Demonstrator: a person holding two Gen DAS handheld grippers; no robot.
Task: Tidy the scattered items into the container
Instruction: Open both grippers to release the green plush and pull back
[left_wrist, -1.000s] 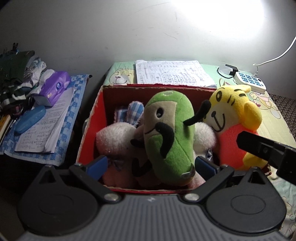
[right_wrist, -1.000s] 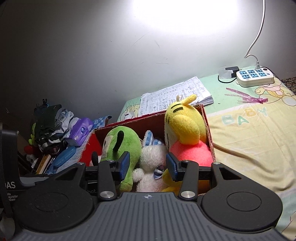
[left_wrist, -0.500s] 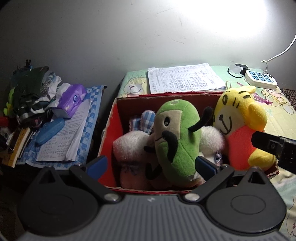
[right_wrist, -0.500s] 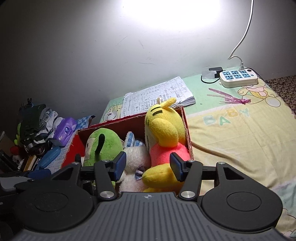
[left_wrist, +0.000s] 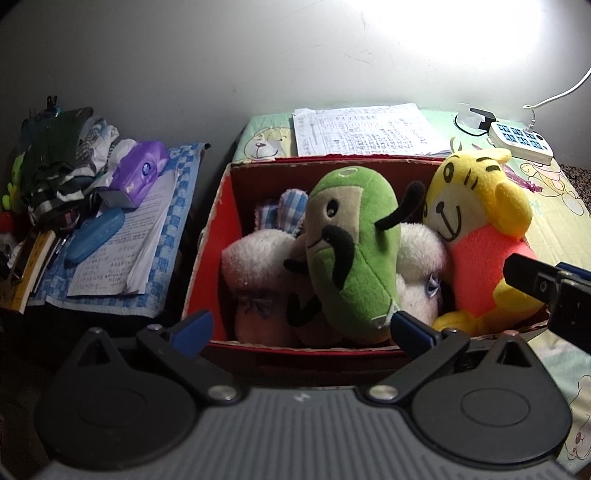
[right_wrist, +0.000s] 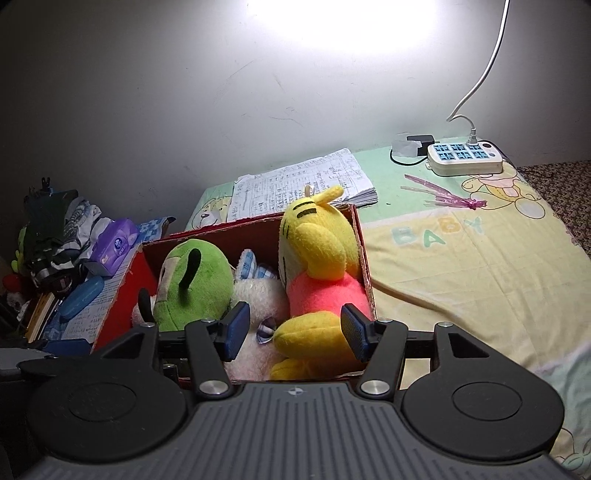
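Note:
A red cardboard box on the bed holds a green plush, a white plush rabbit and a yellow tiger plush in a pink shirt. My left gripper stands open in front of the box's near wall, nothing between its fingers. My right gripper is open near the tiger's yellow feet, not closed on them. It also shows at the right edge of the left wrist view as the right gripper.
A stack of written papers lies behind the box. A white power strip with cable and a pink plastic wrapper lie on the baby-print sheet. Left of the bed, a side table carries a purple tissue pack, blue case, papers and clothes.
Both grippers have drawn back from the box, which looks smaller now. The right gripper's jaws have spread wider and the tiger stays in the box.

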